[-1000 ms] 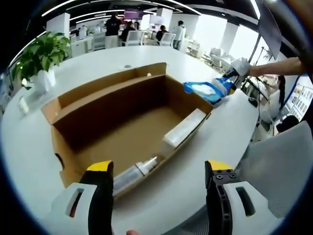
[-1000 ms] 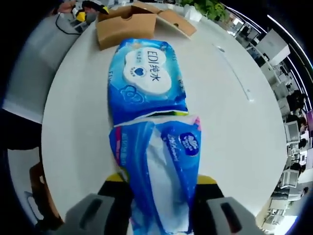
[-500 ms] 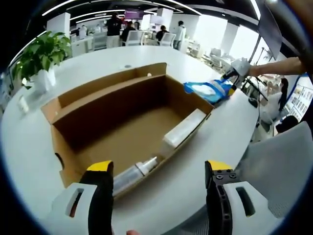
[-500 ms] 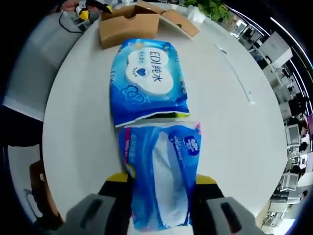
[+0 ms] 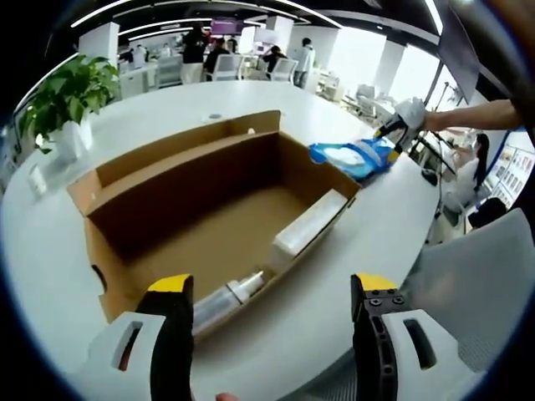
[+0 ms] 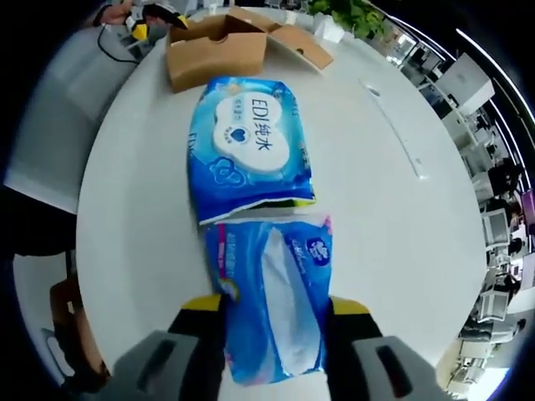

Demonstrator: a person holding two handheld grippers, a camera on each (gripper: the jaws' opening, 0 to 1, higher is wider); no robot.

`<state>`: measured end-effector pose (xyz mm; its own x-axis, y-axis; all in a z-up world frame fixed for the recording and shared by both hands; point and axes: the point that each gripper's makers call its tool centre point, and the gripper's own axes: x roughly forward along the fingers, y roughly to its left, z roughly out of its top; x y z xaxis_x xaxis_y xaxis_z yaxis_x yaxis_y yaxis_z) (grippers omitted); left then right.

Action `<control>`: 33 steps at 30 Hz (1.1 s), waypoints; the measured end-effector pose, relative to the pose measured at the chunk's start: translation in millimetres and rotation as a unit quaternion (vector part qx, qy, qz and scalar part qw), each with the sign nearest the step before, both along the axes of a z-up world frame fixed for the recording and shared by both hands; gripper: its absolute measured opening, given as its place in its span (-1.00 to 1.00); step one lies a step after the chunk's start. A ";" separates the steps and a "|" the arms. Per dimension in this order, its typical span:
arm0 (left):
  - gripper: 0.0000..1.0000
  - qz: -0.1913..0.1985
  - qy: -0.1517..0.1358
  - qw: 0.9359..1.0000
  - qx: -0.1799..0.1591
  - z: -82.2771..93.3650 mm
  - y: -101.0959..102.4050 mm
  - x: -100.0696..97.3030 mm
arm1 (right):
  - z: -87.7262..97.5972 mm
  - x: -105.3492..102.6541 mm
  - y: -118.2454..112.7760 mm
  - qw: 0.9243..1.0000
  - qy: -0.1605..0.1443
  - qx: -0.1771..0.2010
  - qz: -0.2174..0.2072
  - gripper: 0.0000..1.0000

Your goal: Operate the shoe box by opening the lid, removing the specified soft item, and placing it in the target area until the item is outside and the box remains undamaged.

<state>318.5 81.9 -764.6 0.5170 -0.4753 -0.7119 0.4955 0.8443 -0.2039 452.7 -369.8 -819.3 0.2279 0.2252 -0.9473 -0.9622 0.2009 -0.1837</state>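
I read "EDI" followed by two Chinese characters on the white oval label of the flat blue plastic wipes pack (image 6: 251,146). The blue-and-white soft tissue pack (image 6: 272,305) carries a small round logo whose lettering I cannot make out.

A big white round table (image 5: 167,109) spreads across an open office. A leafy green plant (image 5: 67,92) stands in a white pot near its far edge, and the same plant (image 6: 355,12) shows in the right gripper view. Beyond the table stand white pillars (image 5: 100,42), desks and white chairs (image 5: 230,63), with people (image 5: 194,46) among them. Long light strips (image 5: 167,21) curve over a dark ceiling. Bright windows (image 5: 355,54) glow on one side. A dark cable (image 6: 109,38) lies by the table edge.
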 end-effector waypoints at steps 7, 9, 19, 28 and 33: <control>0.58 -0.002 -0.006 1.000 -0.004 3.6 -2.6 1.6 | 10.0 -8.3 -2.7 1.000 -0.005 -0.002 -0.005 -0.13; 0.58 -0.003 -0.008 1.000 -0.005 4.8 -3.3 1.5 | 11.7 -9.2 -3.7 1.000 -0.008 -0.001 -0.007 -0.12; 0.58 -0.009 -0.014 1.000 -0.009 9.8 -7.3 0.3 | 25.6 -16.2 -0.8 0.999 -0.012 0.018 -0.035 -0.10; 0.58 -0.014 -0.016 1.000 -0.016 12.4 -10.3 0.2 | 39.0 -21.3 8.3 0.992 -0.015 0.074 -0.097 -0.08; 0.58 -0.015 -0.020 1.000 -0.019 13.9 -11.5 0.8 | 45.9 -21.0 13.4 0.986 -0.022 0.105 -0.127 -0.07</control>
